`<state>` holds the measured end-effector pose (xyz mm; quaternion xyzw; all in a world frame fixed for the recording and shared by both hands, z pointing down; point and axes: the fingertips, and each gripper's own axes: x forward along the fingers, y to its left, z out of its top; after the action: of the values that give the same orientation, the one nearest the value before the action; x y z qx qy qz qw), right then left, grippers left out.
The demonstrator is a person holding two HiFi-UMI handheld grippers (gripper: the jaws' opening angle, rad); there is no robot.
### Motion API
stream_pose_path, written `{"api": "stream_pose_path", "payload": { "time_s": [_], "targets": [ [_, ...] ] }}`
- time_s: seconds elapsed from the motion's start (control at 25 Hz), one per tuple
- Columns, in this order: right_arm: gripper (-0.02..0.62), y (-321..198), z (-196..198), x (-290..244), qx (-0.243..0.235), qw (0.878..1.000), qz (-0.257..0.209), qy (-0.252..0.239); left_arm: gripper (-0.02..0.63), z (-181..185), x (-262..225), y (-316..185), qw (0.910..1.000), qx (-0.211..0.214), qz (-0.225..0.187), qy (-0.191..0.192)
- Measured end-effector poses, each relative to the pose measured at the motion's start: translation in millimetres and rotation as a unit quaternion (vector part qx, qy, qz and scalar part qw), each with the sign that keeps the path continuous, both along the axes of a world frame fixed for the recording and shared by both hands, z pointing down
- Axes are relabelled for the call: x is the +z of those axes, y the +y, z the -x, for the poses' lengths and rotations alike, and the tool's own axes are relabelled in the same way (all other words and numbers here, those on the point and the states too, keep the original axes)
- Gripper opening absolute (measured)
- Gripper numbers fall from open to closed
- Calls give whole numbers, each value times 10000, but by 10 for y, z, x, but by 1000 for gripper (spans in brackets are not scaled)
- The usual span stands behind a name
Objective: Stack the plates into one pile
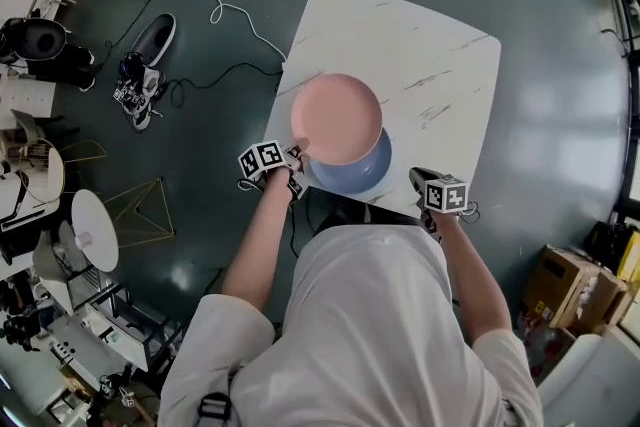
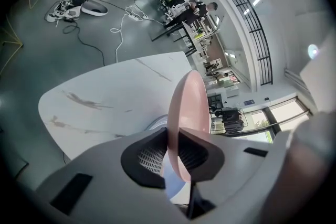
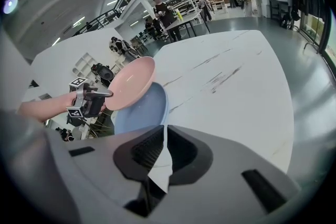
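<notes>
my left gripper (image 2: 173, 152) is clamped on the near rim of the pink plate (image 1: 337, 118), the pads pressing on either side of the edge with only the plate's thickness between them. in the left gripper view the plate stands edge-on out of the jaws. it hangs tilted above the blue plate (image 1: 362, 175), covering most of it, so that only the blue plate's near and right side shows from the head view. i can't tell whether the two plates touch anywhere. the blue plate lies flat on the white marbled table (image 1: 440, 55), close to the edge nearest me. my right gripper (image 3: 163, 152) holds nothing: its jaws are drawn together with only a thin slit between them, and just the tabletop shows through that slit. it hangs at the table's near edge, to the right of the blue plate and apart from both plates.
</notes>
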<state>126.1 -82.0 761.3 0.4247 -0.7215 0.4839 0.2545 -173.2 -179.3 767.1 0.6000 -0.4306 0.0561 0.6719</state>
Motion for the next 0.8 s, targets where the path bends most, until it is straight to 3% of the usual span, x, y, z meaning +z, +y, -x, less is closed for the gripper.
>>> {"api": "stream_pose_path", "payload": {
  "time_s": [0.6, 0.8],
  "targets": [
    [37, 101, 388, -160, -95, 9998, -79, 171, 57, -76, 194, 751, 9987, 354, 214, 303],
    [38, 273, 337, -211, -110, 9996, -37, 276, 64, -121, 309, 849, 9985, 417, 325, 110]
  ]
}}
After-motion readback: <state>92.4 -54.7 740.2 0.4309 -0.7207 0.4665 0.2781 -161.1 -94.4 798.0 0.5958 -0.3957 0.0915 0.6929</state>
